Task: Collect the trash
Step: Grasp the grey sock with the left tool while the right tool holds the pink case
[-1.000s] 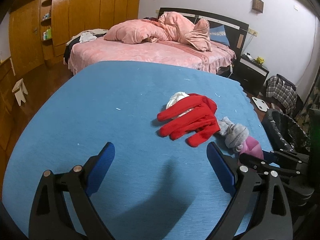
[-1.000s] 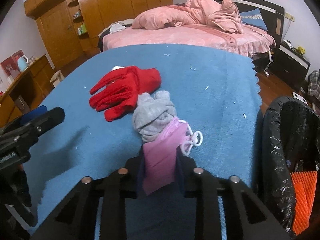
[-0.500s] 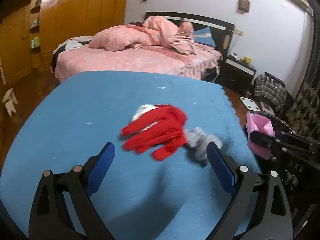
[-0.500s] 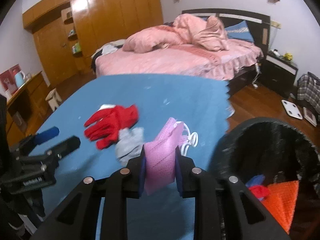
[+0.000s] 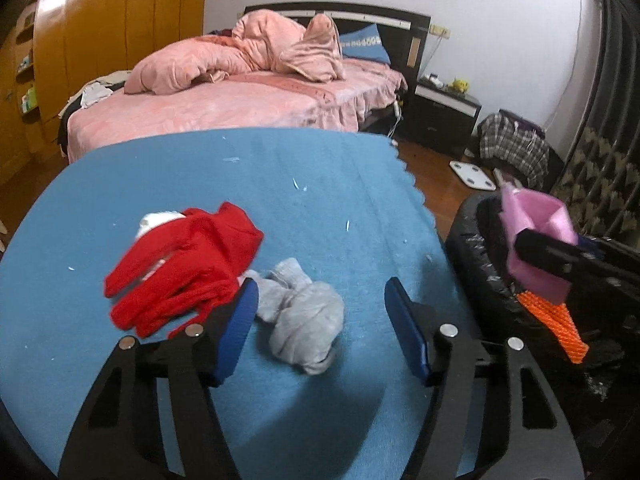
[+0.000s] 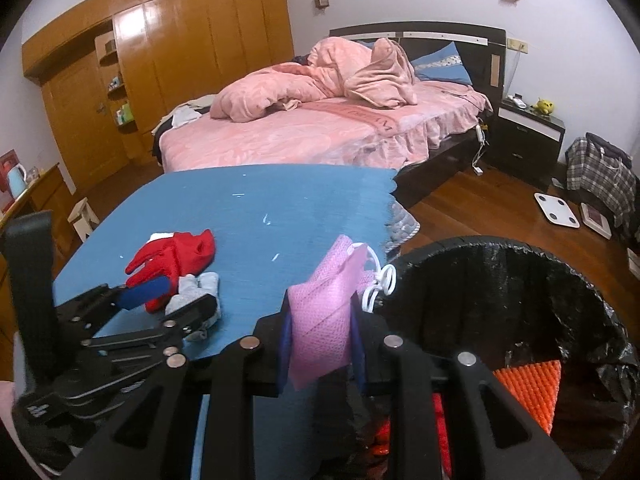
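While clamped between the narrow jaws of the right gripper [image 6: 320, 332], pink face mask [image 6: 326, 308] held upright, white ear loops [image 6: 378, 284] dangling off its right edge. Positioned at the near rim of the black-lined trash bin [image 6: 520, 256], above the gap between bin and blue table mat [image 6: 280, 200]; not yet inside the bin. Same mask [image 5: 534, 236] seen from the left wrist view pinched by the right gripper [image 5: 520, 240] over the bin [image 5: 476, 264]. Orange ribbed item [image 6: 528, 388] and red scrap already in the bin.

Left gripper [image 5: 320, 320] spread wide, blue pads [image 5: 404, 328] well apart, holding nothing. Grey balled sock [image 5: 304, 320] lying on the mat between the two fingers, nearer the left pad, touching neither as far as visible. Red glove [image 5: 188, 268] just beyond and left of the left finger, its cuff edge touching the sock, partly covering a white item [image 5: 154, 222]. Small white specks scattered on the mat [image 5: 280, 168].

Beyond the mat: bed with pink bedding [image 6: 320, 120], wooden wardrobe [image 6: 180, 48], dark nightstand [image 6: 528, 140], white bathroom scale [image 6: 556, 210] on the wooden floor, plaid bag [image 6: 600, 172] against the wall.
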A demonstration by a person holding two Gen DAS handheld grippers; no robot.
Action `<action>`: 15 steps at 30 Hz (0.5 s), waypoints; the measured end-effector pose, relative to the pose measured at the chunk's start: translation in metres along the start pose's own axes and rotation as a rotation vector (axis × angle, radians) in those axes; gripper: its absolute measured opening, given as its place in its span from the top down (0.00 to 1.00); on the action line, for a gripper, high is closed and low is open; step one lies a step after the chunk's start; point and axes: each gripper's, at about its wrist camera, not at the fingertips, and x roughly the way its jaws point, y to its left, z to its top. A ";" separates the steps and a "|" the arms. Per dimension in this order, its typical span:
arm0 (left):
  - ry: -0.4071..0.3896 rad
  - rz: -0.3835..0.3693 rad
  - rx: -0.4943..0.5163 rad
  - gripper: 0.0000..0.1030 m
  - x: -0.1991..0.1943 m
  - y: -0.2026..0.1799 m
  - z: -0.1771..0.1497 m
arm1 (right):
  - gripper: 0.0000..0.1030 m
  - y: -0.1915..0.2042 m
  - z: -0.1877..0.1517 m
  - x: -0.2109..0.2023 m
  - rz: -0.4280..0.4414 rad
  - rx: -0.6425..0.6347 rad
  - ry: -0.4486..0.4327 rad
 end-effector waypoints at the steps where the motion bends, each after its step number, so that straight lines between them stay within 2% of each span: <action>1: 0.015 0.006 0.002 0.39 0.004 -0.001 0.000 | 0.76 -0.002 -0.001 0.000 0.000 0.004 0.000; 3: 0.033 0.011 0.005 0.40 0.008 -0.003 -0.003 | 0.76 -0.005 -0.001 0.000 0.000 0.010 0.000; 7: 0.062 0.033 0.025 0.48 0.015 -0.006 -0.005 | 0.76 -0.008 -0.003 0.001 0.002 0.019 0.001; 9: 0.070 0.049 0.027 0.54 0.016 -0.005 -0.005 | 0.76 -0.009 -0.004 0.001 0.005 0.021 0.001; 11: 0.071 0.072 0.019 0.67 0.017 -0.003 -0.003 | 0.76 -0.009 -0.004 0.000 0.008 0.025 -0.001; 15: 0.056 0.065 0.016 0.70 0.011 -0.004 -0.002 | 0.76 -0.009 -0.003 -0.002 0.007 0.024 -0.006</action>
